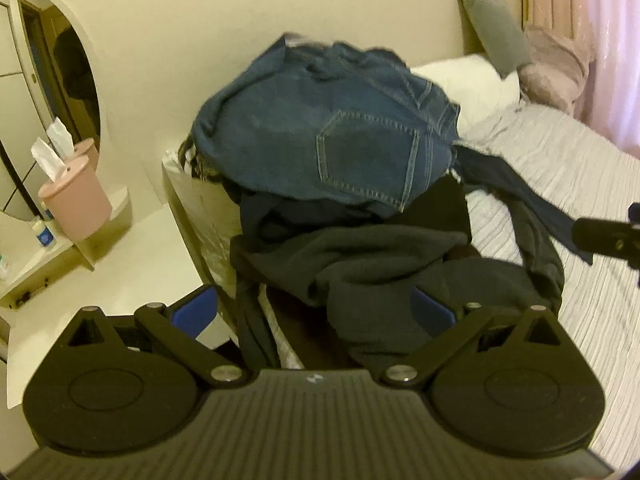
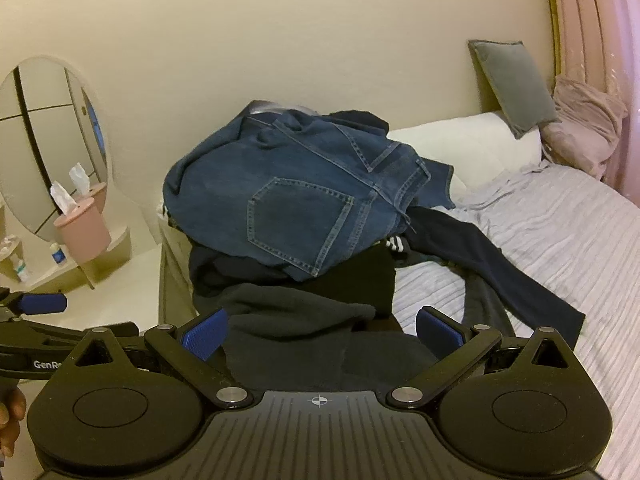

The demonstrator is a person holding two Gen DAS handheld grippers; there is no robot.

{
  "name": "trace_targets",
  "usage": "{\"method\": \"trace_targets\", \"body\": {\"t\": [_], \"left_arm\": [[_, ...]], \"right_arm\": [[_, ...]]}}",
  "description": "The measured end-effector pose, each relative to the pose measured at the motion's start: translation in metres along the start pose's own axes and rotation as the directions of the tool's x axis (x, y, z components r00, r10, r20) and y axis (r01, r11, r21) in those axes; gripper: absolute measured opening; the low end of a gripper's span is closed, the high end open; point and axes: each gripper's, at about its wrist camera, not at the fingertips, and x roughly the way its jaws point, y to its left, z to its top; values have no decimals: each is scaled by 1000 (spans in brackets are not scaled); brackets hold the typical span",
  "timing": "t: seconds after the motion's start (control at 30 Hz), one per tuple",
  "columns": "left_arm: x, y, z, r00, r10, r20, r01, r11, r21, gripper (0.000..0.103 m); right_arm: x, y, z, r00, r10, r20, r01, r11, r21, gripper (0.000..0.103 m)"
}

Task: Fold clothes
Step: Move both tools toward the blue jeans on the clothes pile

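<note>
A heap of clothes sits at the bed's left edge. Blue jeans (image 1: 328, 136) (image 2: 288, 200) lie on top with a back pocket facing up. Below them spreads a dark grey fleece garment (image 1: 360, 256) (image 2: 296, 312). A navy garment (image 1: 520, 192) (image 2: 500, 272) trails right over the bed. My left gripper (image 1: 316, 312) is open, with the fleece lying between its blue pads and overlapping the right one. My right gripper (image 2: 320, 334) is open just in front of the fleece, holding nothing. One left-gripper finger (image 2: 42, 304) shows at the right wrist view's left edge.
The bed (image 1: 580, 280) (image 2: 560, 248) has a grey striped cover, a white pillow (image 2: 460, 144), a grey cushion (image 2: 512, 80) and a pink blanket (image 2: 584, 120). On the left a white dressing table (image 1: 132, 248) carries an oval mirror (image 2: 52, 128) and a pink tissue box (image 1: 76, 200) (image 2: 82, 232).
</note>
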Motion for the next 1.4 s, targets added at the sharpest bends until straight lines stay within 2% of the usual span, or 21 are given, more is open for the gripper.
{"method": "trace_targets", "body": {"t": [0.13,0.2,0.3,0.5,0.9,1.1,1.4], "left_arm": [[-2,1,-2,1000,-23,7,24,1000,-15,101],[-4,1,-3,999,-35,10,35,999,-22,101],[11,4,-1,999,-40,-14,40,999,-22,101],[24,-4,3,998,1,-62,3,998,55,101],[24,-3,5,998,9,-70,-7,999,37,101],[33,-4,6,997,7,-71,-2,997,71,101],[36,10,23,997,76,-29,-71,990,123,101]], "right_arm": [[0,-2,-2,1000,4,-2,-4,1000,13,103],[9,-6,-2,999,4,-32,-3,999,32,103],[5,-9,-10,1000,5,-11,-5,1000,21,103],[17,-9,-7,999,-5,-46,5,1000,19,103],[25,-9,-8,998,1,-60,0,1000,18,103],[28,-16,-9,997,9,-75,-7,1000,22,103],[22,-58,-8,996,10,-86,-14,999,-43,103]]}}
